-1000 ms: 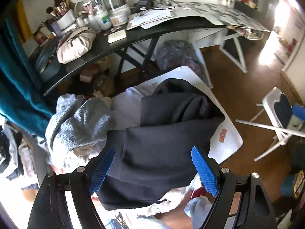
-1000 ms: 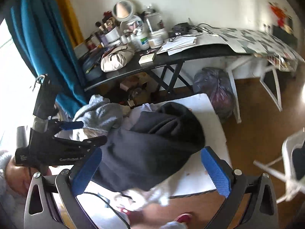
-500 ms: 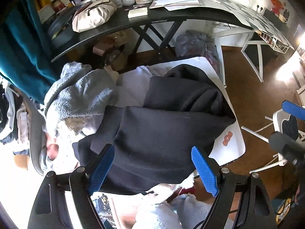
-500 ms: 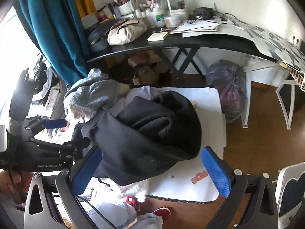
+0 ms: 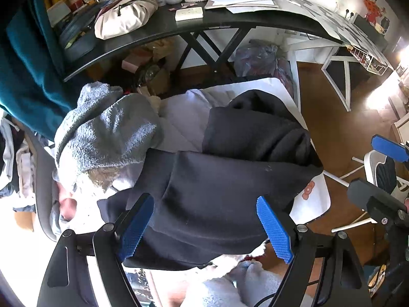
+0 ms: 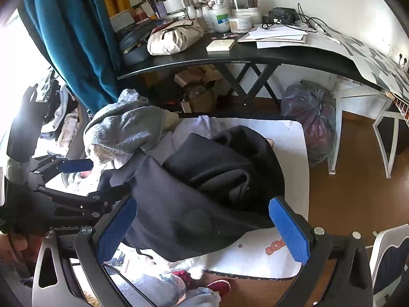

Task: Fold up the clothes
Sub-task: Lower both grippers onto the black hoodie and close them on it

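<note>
Both hand-held grippers, left [image 5: 204, 230] and right [image 6: 203, 227], hang open over the crumpled black garment [image 5: 217, 192]; next, grasp its near hem.

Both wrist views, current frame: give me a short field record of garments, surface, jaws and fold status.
surface: white table, small printed figures near its front edge
main garment: black garment, crumpled, draped across the table and over its near edge
other clothes: grey fleece heaped at the left; pale lilac garment under the black one
left gripper: jaws open, above the black garment, nothing between them
right gripper: jaws open, above the same garment, nothing held
fold status: not begun; nothing lies flat
</note>
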